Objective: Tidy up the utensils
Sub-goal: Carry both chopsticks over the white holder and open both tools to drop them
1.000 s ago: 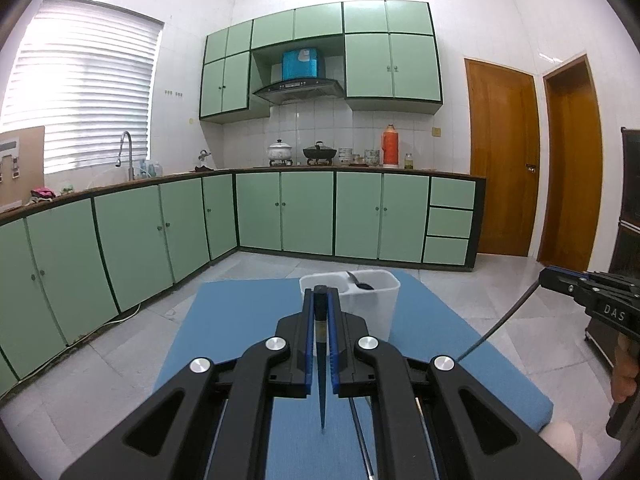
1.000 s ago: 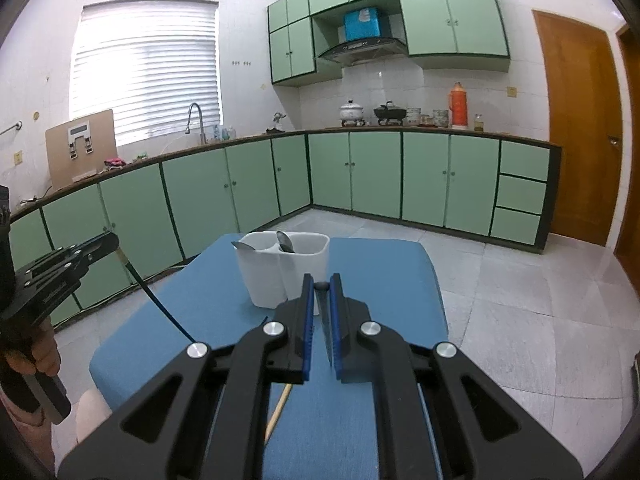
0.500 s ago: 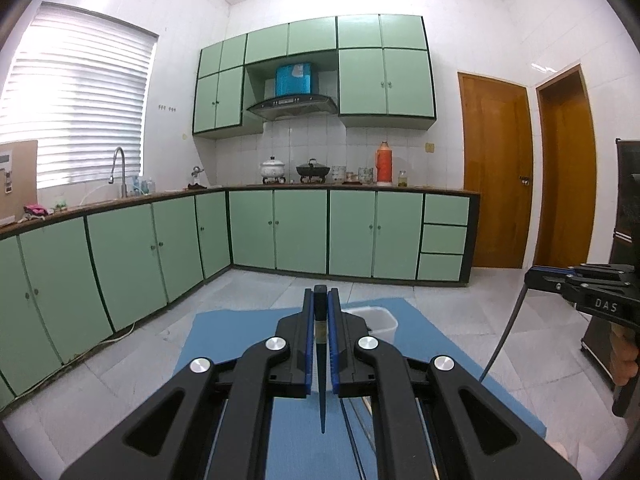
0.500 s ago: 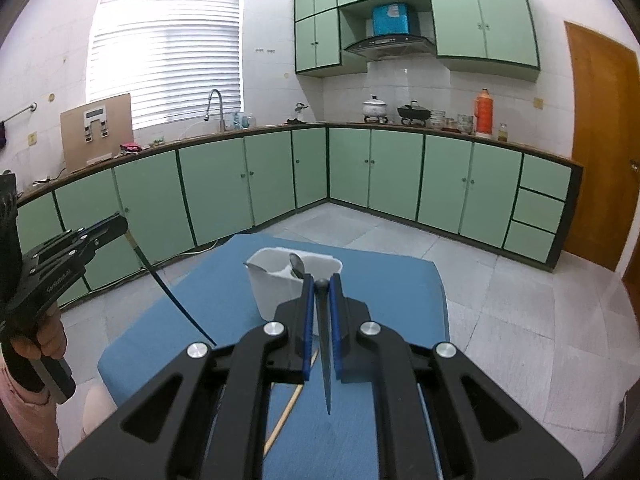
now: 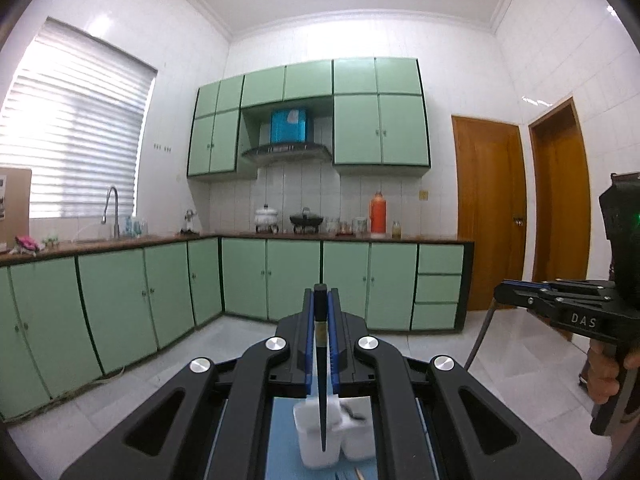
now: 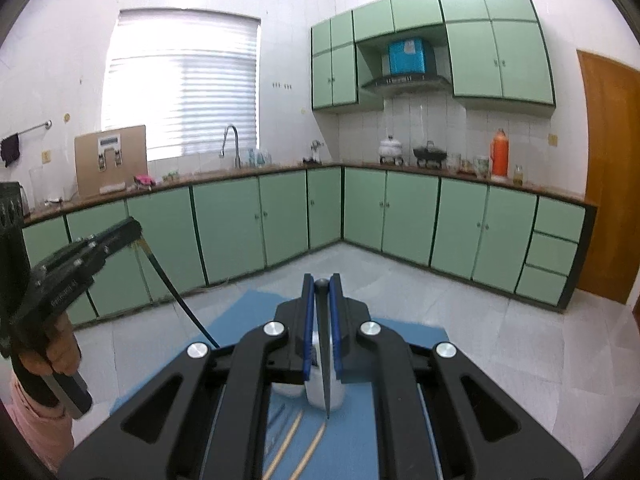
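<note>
My left gripper [image 5: 320, 294] is shut on a thin black chopstick [image 5: 322, 400] that hangs point down between its blue pads. Below it stands a white utensil holder [image 5: 316, 452] with a spoon [image 5: 354, 414] in one compartment. My right gripper [image 6: 321, 282] is likewise shut on a black chopstick [image 6: 326, 380], its tip hanging in front of the holder [image 6: 316, 394]. Each gripper shows in the other's view, the right gripper [image 5: 504, 290] with its dangling chopstick [image 5: 480, 336], and the left gripper [image 6: 134, 227] with its own chopstick [image 6: 176, 296].
The holder sits on a blue table [image 6: 400, 340]. Two wooden chopsticks [image 6: 288, 440] and some metal utensils [image 6: 276, 416] lie on it near me. Green kitchen cabinets [image 5: 280, 276] line the walls beyond a tiled floor. A person's hand [image 6: 60, 356] grips the left tool.
Both grippers have risen well above the table, each still holding its black chopstick. The holder has slid down to the bottom of both views.
</note>
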